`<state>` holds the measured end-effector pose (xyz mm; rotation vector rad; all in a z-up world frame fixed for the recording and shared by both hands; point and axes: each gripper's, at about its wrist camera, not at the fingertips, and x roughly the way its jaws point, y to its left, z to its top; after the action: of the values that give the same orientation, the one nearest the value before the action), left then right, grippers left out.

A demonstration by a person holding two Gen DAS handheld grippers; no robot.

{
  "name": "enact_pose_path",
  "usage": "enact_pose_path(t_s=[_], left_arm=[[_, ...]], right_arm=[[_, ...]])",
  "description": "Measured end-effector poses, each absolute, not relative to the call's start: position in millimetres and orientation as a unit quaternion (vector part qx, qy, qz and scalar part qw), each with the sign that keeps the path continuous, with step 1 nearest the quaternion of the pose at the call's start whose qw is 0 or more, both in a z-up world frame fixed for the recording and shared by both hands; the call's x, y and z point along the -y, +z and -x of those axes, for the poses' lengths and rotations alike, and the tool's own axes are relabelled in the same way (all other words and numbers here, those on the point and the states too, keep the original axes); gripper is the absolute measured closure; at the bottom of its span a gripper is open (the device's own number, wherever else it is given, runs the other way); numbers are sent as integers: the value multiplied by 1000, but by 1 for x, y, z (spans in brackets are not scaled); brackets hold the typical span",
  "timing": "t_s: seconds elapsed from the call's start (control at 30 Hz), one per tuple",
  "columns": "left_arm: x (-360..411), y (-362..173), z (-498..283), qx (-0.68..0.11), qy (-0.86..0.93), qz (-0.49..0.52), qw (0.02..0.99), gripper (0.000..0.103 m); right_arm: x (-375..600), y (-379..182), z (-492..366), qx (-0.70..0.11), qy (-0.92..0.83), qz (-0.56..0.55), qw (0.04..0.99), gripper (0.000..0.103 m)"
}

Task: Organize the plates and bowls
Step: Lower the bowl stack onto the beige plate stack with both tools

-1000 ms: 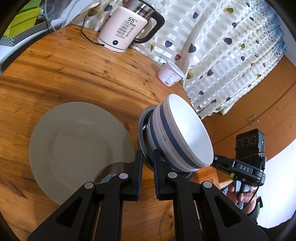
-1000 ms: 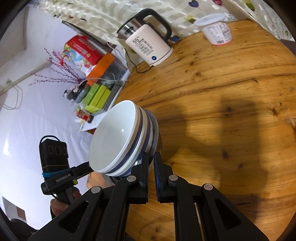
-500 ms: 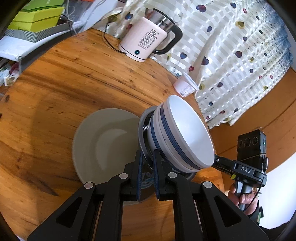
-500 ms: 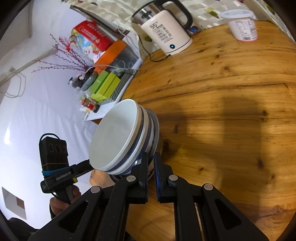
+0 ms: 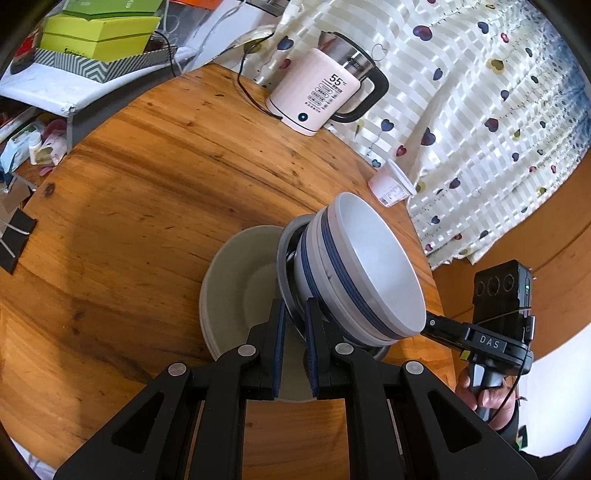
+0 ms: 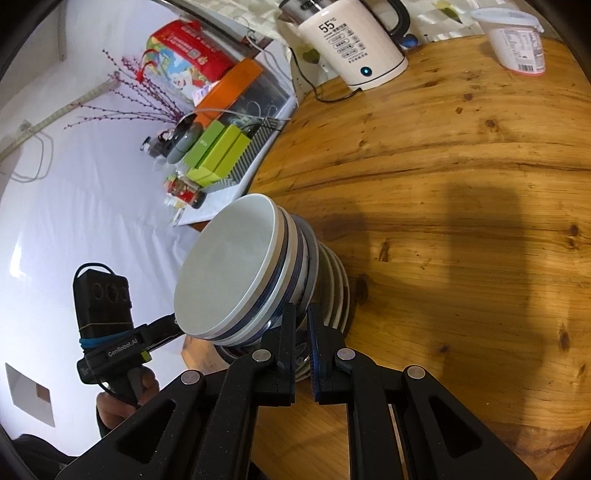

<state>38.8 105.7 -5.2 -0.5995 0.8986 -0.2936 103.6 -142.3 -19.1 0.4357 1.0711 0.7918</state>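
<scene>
You have the stack of bowls gripped from both sides. Your left gripper has its fingers pinched on the rim of the grey plate that carries the stack, and your right gripper pinches the same plate's rim from the opposite side. In the left wrist view you can also see your right hand on its handle beyond the bowls.

The stack is made of white bowls with blue bands, nested one inside another, and the top bowl is white inside with nothing in it. How many bowls are nested you cannot tell for certain, since only their rims show. The whole load looks tilted in both fisheye views (the lens bends things, so its true lean is hard to judge).

Under the stack, on the round wooden table, lies a pale plate, partly covered by the carried load. Whether the carried plate touches it, you cannot tell.

At the table's far edge stand a white electric kettle showing "55" on its side and, further along, a small lidded plastic cup. Its contents are hidden. Green boxes sit on a shelf beyond the table.
</scene>
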Motion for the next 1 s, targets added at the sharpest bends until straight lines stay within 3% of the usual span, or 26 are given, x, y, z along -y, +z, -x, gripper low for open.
enact_pose_path(t_s=[1.0], left_arm=[[-118, -13, -29, -427, -117, 295, 846, 94]], right_arm=[[122, -23, -108, -504, 372, -179, 759, 95]])
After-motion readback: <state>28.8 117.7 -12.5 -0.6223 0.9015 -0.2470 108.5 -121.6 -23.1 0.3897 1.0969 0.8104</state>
